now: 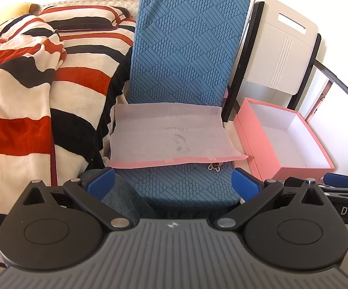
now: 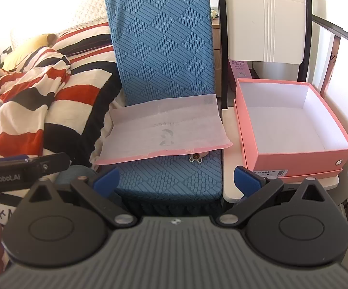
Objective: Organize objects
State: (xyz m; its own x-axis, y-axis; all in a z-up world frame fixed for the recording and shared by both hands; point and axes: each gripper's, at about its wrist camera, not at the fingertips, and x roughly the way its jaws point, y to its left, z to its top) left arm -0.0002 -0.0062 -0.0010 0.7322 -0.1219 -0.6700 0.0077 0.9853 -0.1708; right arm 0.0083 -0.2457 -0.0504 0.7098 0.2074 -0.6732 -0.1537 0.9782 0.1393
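Note:
A sheet of white tissue paper over something pink (image 1: pixel 171 134) (image 2: pixel 164 130) lies on the blue chair seat (image 1: pixel 181 183) (image 2: pixel 174 175). A small brown item with a flower-shaped ornament (image 1: pixel 214 166) (image 2: pixel 196 157) peeks out from under its front edge. An open, empty pink shoebox (image 1: pixel 284 139) (image 2: pixel 292 125) sits in its lid on the white chair to the right. My left gripper (image 1: pixel 172 184) is open over the front of the seat. My right gripper (image 2: pixel 176 180) is open at the seat's front right, left of the box.
A bed with a red, black and white striped blanket (image 1: pixel 29 91) (image 2: pixel 41 91) is on the left. The blue chair back (image 1: pixel 188 43) (image 2: pixel 162 41) stands behind the paper. A white folding chair back (image 1: pixel 284 45) (image 2: pixel 265 21) rises behind the box.

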